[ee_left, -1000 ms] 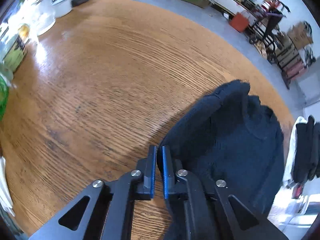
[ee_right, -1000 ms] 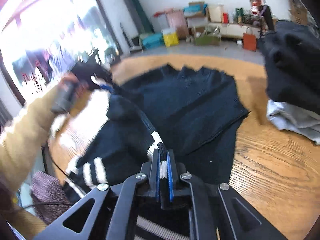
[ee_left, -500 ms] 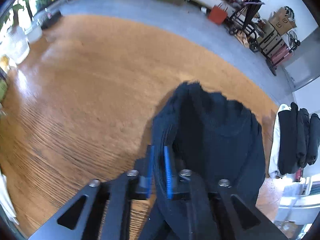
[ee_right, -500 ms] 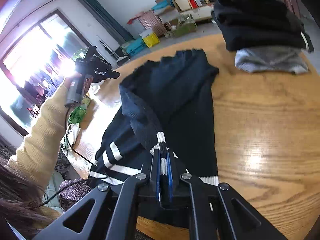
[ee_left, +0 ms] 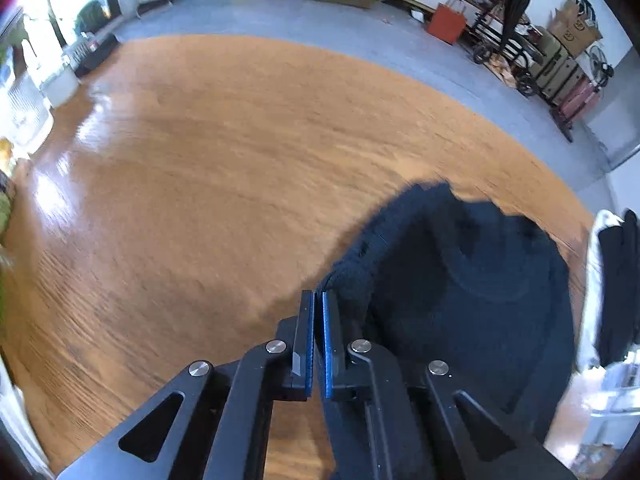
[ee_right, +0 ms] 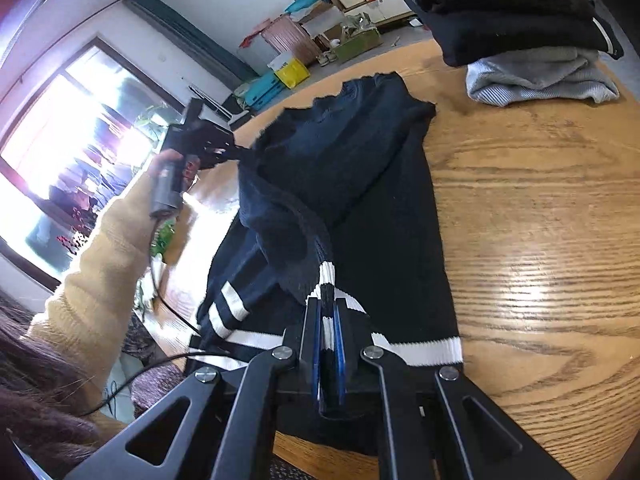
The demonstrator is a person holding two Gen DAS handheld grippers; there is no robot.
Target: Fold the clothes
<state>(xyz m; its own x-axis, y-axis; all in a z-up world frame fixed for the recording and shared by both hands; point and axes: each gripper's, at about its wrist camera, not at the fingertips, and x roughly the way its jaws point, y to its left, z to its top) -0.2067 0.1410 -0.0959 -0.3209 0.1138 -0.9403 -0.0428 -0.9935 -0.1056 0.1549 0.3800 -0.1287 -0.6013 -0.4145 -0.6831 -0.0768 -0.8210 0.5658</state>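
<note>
Right wrist view: my right gripper (ee_right: 328,316) is clamped on the striped cuff (ee_right: 327,280) of the dark sweater (ee_right: 360,208); black-and-white ribbing sits pinched between the blue pads (ee_right: 339,344). From the cuff, the sleeve runs up toward 11 o'clock as a raised fold, lifted off the sweater body. The body lies flat on the round wooden table (ee_right: 540,208), white hem band (ee_right: 420,350) nearest the camera, neckline far end at 12 o'clock.

At 10 o'clock in the same view I see the left gripper (ee_right: 224,148), held by a hand (ee_right: 172,176) in a yellow sleeve (ee_right: 100,248). Its tips are closed on the sweater's edge near the shoulder, and the fabric there is pulled up and taut.

Left wrist view: the jaws are nearly together with a thin sliver of dark knit caught at the fingertips (ee_left: 330,312). The rest of the sweater bulges to 3 o'clock of the jaws. Bare table spreads from 9 to 12 o'clock; this frame is motion-blurred, so grain detail is soft.

At 1 o'clock in the right view a stack of folded clothes (ee_right: 520,20) rests on the table: dark garments on top, a grey knit (ee_right: 536,76) underneath. It sits apart from the sweater. A black cable (ee_right: 160,368) trails at 8 o'clock, below the sleeve.
</note>
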